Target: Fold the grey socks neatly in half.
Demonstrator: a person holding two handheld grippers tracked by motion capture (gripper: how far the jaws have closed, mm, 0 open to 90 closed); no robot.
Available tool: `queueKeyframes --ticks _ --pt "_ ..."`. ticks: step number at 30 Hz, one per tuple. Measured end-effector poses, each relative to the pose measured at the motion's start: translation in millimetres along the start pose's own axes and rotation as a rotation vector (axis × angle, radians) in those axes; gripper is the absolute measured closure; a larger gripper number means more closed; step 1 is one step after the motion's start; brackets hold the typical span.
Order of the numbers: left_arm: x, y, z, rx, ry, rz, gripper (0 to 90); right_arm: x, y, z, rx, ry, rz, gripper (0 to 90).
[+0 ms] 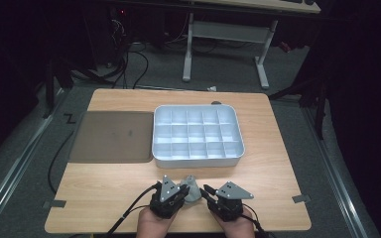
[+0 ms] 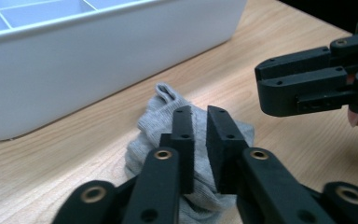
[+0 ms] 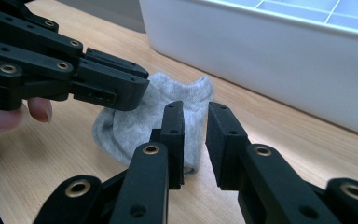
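High view showed the sock (image 1: 190, 189) only in part: a grey bunch at the table's (image 1: 278, 163) near edge, between the left gripper (image 1: 178, 191) and the right gripper (image 1: 209, 192), its lower half hidden behind them. Both hands were cut off by the bottom edge of that view, so only the knuckles and the trailing cables could be seen. The room beyond the table was dark and hard to make out.

The sock lay just in front of the white tray (image 1: 197, 157), apart from its near wall, with a strip of bare wood between them. A grey mat (image 1: 111, 136) lay just left of the tray. Wide bare wood stretched to either side of the hands, while the table's near edge ran close under them.

In the left gripper view the jaws stood nearly together over the sock (image 2: 149, 122), a narrow gap between them with grey cloth showing in it; whether the pads pinched the cloth could not be told. The right gripper (image 2: 261, 88) reached in from the right, near the sock's far side.

In the right gripper view the jaws stood slightly apart, the sock (image 3: 140, 122) behind the left jaw and no cloth between the pads. The left gripper (image 3: 142, 93) came in level from the left, its tips on the sock's upper fold.
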State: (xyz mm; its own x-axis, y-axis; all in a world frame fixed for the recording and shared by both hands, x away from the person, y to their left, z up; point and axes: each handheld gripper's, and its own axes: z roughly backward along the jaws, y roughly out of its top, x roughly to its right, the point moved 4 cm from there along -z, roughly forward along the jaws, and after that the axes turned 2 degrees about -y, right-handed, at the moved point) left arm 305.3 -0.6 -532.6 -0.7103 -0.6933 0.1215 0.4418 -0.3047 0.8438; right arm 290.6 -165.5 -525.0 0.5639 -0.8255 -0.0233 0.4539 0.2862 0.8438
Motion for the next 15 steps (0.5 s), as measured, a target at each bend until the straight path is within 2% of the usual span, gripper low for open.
queueKeyframes --ticks 1,4,10,15 --pt "-2.0 -4.2 1.4 -0.007 0.016 -0.007 85.8 -1.3 -1.7 -1.9 -0.008 0.004 0.005 77.6" --pt "-7.6 -13.2 4.0 -0.024 0.027 -0.001 87.2 -3.8 -3.9 -5.0 -0.025 0.012 0.005 77.3" --pt "-11.9 -25.8 1.6 -0.063 0.018 0.009 89.8 -8.6 0.1 -14.5 -0.032 0.042 -0.015 71.9" --pt "-11.4 -27.0 1.0 -0.072 0.014 -0.005 90.0 -9.8 8.5 -20.5 -0.030 0.072 -0.050 65.7"
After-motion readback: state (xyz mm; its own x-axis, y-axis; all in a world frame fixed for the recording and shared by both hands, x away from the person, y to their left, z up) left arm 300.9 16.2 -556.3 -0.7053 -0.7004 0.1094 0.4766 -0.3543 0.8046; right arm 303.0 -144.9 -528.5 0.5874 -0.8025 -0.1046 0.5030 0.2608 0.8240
